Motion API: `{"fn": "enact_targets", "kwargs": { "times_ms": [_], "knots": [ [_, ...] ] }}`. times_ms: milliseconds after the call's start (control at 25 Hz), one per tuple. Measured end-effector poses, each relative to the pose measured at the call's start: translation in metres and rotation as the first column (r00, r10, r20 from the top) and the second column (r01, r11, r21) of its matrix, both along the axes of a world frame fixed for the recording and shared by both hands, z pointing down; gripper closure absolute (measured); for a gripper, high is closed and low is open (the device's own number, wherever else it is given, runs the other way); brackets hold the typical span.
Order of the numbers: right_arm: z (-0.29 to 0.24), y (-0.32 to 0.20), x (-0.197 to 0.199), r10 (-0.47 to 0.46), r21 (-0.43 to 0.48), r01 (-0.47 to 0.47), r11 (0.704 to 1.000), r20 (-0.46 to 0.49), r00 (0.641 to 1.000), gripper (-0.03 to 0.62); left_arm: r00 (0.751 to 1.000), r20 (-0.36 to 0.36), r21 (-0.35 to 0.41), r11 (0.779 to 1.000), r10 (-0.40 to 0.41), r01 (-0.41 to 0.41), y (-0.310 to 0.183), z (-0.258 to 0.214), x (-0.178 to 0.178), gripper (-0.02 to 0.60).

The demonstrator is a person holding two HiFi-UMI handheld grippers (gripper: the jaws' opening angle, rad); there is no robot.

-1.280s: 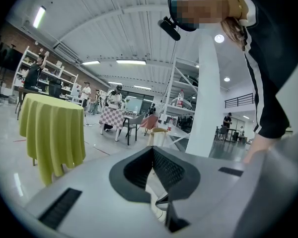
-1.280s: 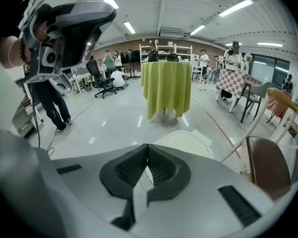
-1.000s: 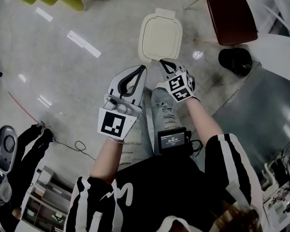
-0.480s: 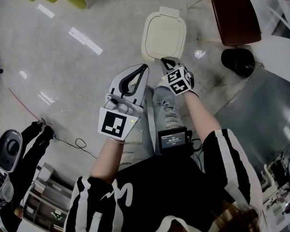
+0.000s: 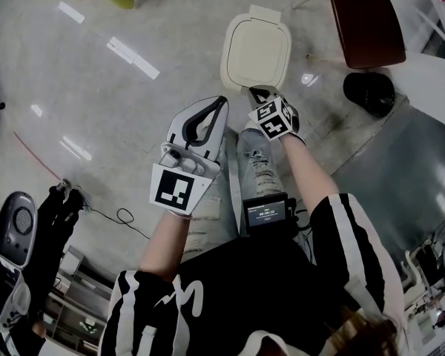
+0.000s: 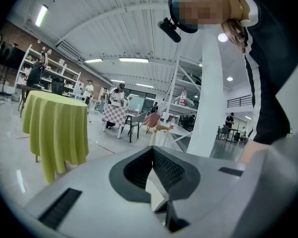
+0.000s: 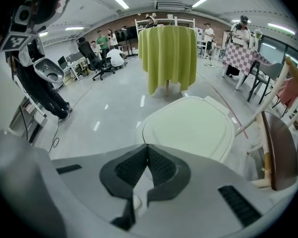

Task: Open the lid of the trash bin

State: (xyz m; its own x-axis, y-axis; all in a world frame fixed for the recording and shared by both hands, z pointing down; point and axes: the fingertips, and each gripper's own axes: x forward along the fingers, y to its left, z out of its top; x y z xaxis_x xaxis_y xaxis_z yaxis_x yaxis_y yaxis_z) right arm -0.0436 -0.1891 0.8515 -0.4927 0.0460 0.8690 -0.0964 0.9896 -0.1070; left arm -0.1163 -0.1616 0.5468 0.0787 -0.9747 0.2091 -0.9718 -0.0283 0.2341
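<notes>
Cream bin lid [image 5: 255,50], down, on floor [image 5: 96,87] at 12 o'clock | right gripper [image 5: 259,90] near its rim, jaws together, empty | left gripper [image 5: 222,103] likewise, idle | risk: closed tips may skid off smooth rim.

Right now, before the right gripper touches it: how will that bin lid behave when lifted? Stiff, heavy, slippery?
Probably stiff and light: the lid looks like moulded plastic with a raised rim. Its smooth top may be slippery. The tab at its far edge suggests it swings up, not off.
</notes>
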Motion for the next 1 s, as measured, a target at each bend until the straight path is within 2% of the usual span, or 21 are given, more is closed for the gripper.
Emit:
{"fn": "enact_targets", "kwargs": {
  "times_ms": [360, 640, 1000],
  "knots": [
    [0.022, 0.006, 0.012, 0.041, -0.067, -0.047, 0.997, -0.087, 0.995, 0.588, 1.000, 0.003, -0.011, 1.000, 0.011, -0.011, 0.000, 0.000, 0.002, 0.574],
    [0.038, 0.008, 0.023, 0.059, -0.066, -0.069, 0.995, -0.154, 0.986, 0.588, 1.000, -0.002, -0.023, 1.000, 0.021, -0.021, 0.000, 0.002, 0.005, 0.574],
    [0.041, 0.004, 0.023, 0.113, -0.061, -0.126, 0.990, -0.183, 0.977, 0.588, 1.000, -0.006, -0.027, 1.000, 0.007, -0.007, -0.001, 0.005, -0.003, 0.574]
  ]
}}
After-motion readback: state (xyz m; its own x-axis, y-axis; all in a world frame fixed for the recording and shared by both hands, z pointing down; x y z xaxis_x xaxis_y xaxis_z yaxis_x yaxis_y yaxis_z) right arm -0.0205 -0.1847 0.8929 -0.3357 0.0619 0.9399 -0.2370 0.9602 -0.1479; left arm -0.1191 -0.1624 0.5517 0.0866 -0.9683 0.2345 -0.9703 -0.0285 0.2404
